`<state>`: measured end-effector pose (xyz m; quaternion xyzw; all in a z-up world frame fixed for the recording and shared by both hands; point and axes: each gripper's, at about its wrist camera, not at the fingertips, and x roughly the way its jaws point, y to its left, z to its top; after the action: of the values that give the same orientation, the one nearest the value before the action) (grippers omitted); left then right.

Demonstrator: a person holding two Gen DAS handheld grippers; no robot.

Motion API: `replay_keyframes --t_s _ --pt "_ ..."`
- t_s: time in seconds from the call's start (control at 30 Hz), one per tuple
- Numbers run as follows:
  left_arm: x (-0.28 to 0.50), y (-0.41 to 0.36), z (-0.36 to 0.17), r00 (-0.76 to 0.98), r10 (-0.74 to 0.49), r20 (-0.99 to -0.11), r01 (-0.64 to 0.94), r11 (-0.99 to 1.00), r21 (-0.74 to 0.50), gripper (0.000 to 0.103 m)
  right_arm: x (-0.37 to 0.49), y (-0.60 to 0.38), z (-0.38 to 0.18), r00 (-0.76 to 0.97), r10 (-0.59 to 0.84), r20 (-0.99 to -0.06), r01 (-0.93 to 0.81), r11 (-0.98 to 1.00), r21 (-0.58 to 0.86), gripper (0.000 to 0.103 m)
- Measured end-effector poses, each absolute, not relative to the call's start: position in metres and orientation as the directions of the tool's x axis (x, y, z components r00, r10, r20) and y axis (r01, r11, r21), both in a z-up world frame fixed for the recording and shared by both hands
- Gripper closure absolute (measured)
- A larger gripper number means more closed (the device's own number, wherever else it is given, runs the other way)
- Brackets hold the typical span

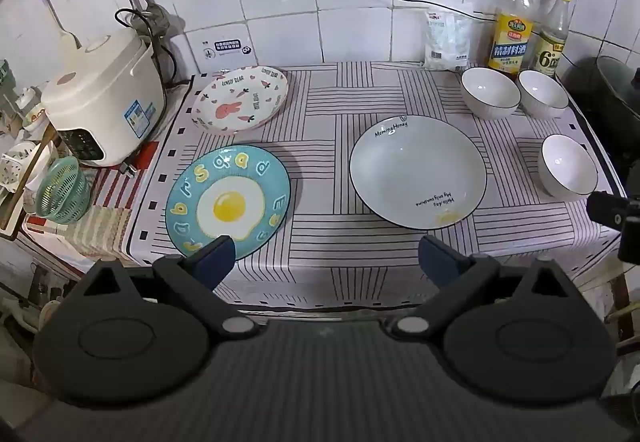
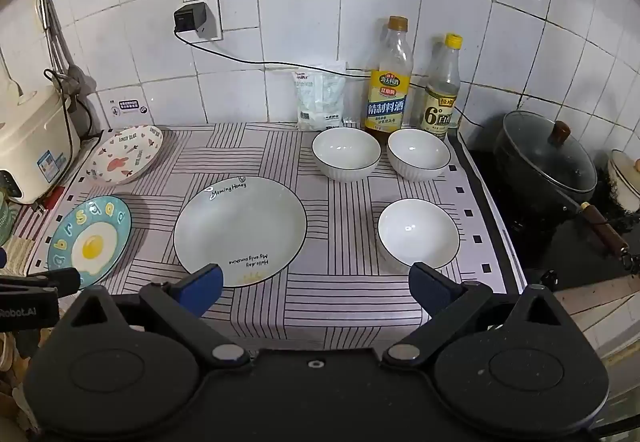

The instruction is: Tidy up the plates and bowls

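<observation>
On the striped cloth lie three plates: a blue fried-egg plate [image 1: 228, 202] [image 2: 90, 238], a white rabbit plate [image 1: 240, 98] [image 2: 126, 154] behind it, and a large pale plate [image 1: 418, 172] [image 2: 240, 230] in the middle. Three white bowls stand to the right: two at the back [image 1: 490, 92] [image 1: 544, 92] [image 2: 346, 152] [image 2: 418, 154] and one nearer [image 1: 568, 166] [image 2: 418, 232]. My left gripper [image 1: 324, 256] is open and empty, above the front edge between the egg plate and the pale plate. My right gripper [image 2: 316, 284] is open and empty, between the pale plate and the near bowl.
A rice cooker [image 1: 100, 98] stands at the left, with a green basket [image 1: 62, 190] in front. Two bottles [image 2: 390, 78] [image 2: 442, 82] and a white bag [image 2: 320, 98] line the tiled wall. A lidded black pot [image 2: 548, 158] sits on the stove at right.
</observation>
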<state>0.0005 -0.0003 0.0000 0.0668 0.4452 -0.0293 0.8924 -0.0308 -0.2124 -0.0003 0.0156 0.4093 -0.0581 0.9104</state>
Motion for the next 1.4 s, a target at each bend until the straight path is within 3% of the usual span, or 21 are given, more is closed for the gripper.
replay_keyframes --t_s 0.33,1.13,1.4 --pt "-0.005 -0.013 -0.013 0.614 -0.008 -0.789 0.105 0.992 0.072 0.004 -0.028 -0.202 -0.006 0.649 -0.089 -0.755 0.116 0.993 -0.017 0.003" --pt "-0.002 0.001 0.011 0.606 -0.092 -0.790 0.139 0.990 -0.009 0.004 -0.028 -0.213 -0.004 0.644 -0.085 -0.761 0.101 0.995 -0.026 0.002" --pt "-0.005 -0.004 0.013 0.614 -0.077 -0.786 0.149 0.989 0.019 0.004 -0.032 -0.209 -0.003 0.653 -0.083 -0.753 0.091 0.995 -0.030 0.002"
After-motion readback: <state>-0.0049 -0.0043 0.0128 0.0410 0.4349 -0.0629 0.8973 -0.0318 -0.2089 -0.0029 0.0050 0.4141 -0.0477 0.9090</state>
